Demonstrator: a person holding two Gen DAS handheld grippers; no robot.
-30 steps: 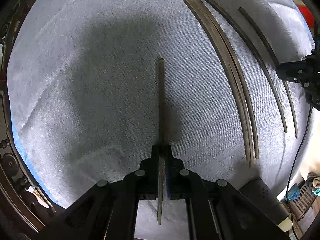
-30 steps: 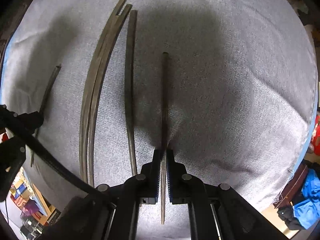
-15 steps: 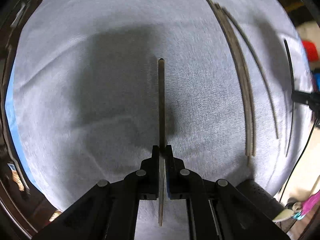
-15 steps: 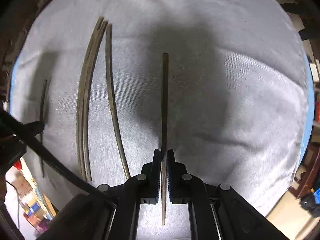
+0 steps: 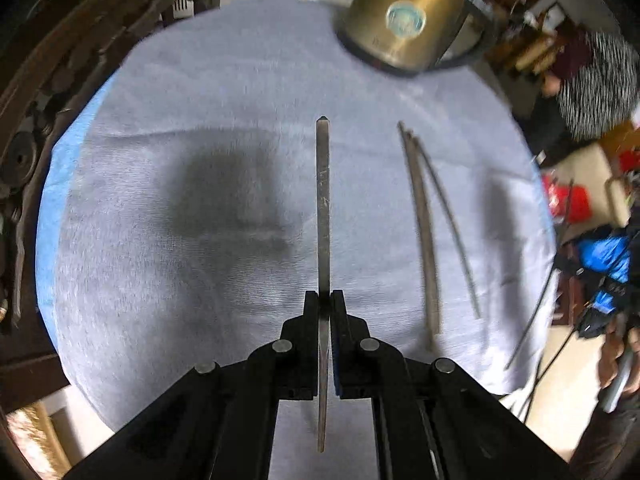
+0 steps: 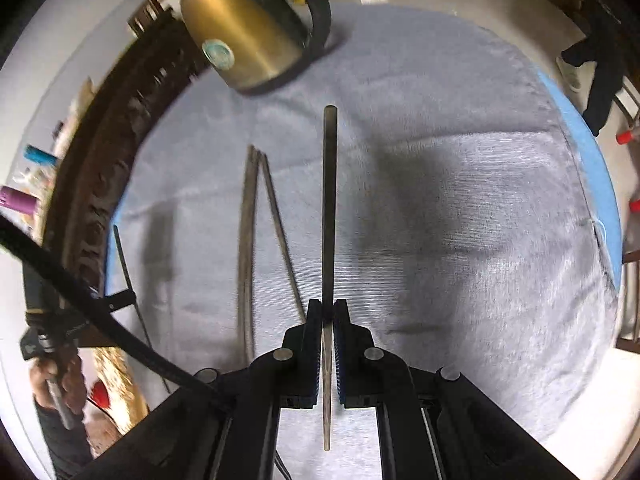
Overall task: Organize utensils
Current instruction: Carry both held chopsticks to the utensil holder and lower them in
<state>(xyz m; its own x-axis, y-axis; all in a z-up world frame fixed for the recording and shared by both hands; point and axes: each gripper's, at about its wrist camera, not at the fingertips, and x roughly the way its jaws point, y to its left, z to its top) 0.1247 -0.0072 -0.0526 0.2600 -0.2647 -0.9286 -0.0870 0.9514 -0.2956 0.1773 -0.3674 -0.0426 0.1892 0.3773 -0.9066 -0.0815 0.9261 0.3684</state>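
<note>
My left gripper (image 5: 324,300) is shut on a dark chopstick (image 5: 322,200) that points forward, held above the grey cloth (image 5: 200,280). My right gripper (image 6: 328,308) is shut on another dark chopstick (image 6: 329,200), also above the cloth. Three more chopsticks lie on the cloth: a close pair (image 5: 422,232) with a single one (image 5: 452,224) to the right of the left-held stick. In the right wrist view the pair (image 6: 246,248) and the single (image 6: 280,236) lie left of the held stick. The left gripper with its stick (image 6: 124,264) shows at the far left there.
A brass-coloured kettle (image 5: 404,20) with a black handle stands at the far edge of the cloth, also in the right wrist view (image 6: 244,32). A dark carved wooden frame (image 6: 120,140) borders the left side. Room clutter lies beyond the cloth's right edge.
Both grippers have risen and tilted up with their chopsticks still held. The cloth looks farther away, and the kettle and the room have come into view.
</note>
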